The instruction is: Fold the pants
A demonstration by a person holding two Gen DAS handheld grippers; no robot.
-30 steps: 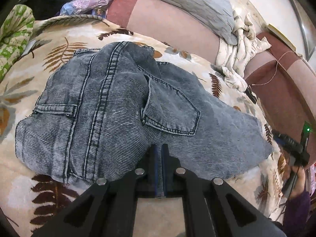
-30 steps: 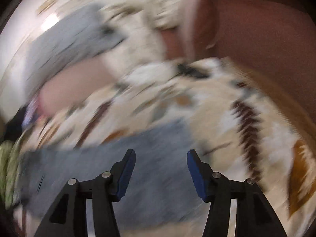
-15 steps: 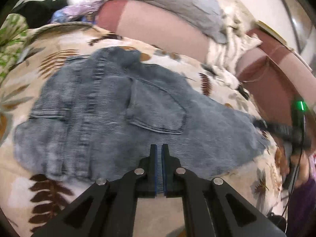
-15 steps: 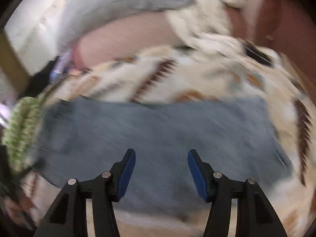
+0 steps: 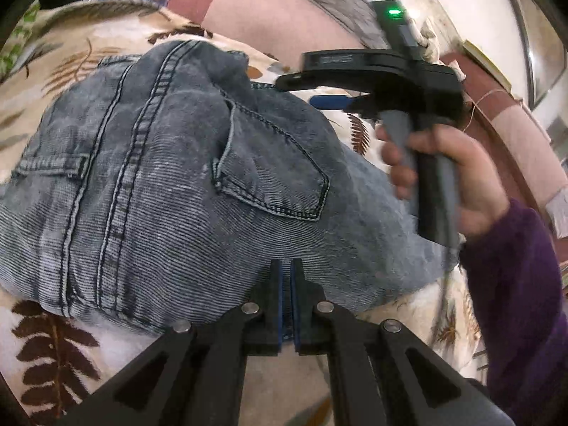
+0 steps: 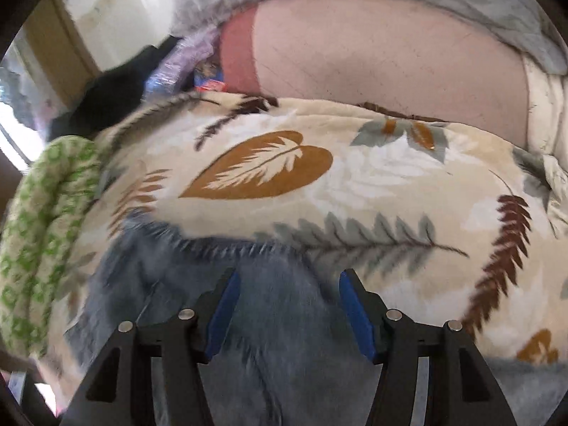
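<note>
Basically leaf-print blanket [image 6: 355, 184], pink cushion [image 6: 372, 53] upper frame; one jeans [image 5: 159, 177]. Left gripper [image 5: 287, 305] closed, possibly pinching the hem; right gripper [image 6: 287, 312] opening over denim, gripping nothing.

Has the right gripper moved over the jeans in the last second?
Yes. In the left wrist view the right gripper now hangs over the jeans near the back pocket; earlier it sat off their right edge, so it travelled leftward. Its fingers are opening.

We carry two matte black plastic claws with blue pads and round silver screws on angular, cut-out finger arms: the left claw [image 5: 287, 298] and the right claw [image 6: 285, 314]. Our right hand [image 5: 458, 177] shows a fuzzy dark purple sleeve [image 5: 518, 301]; a green light glows on the right claw's body.
</note>
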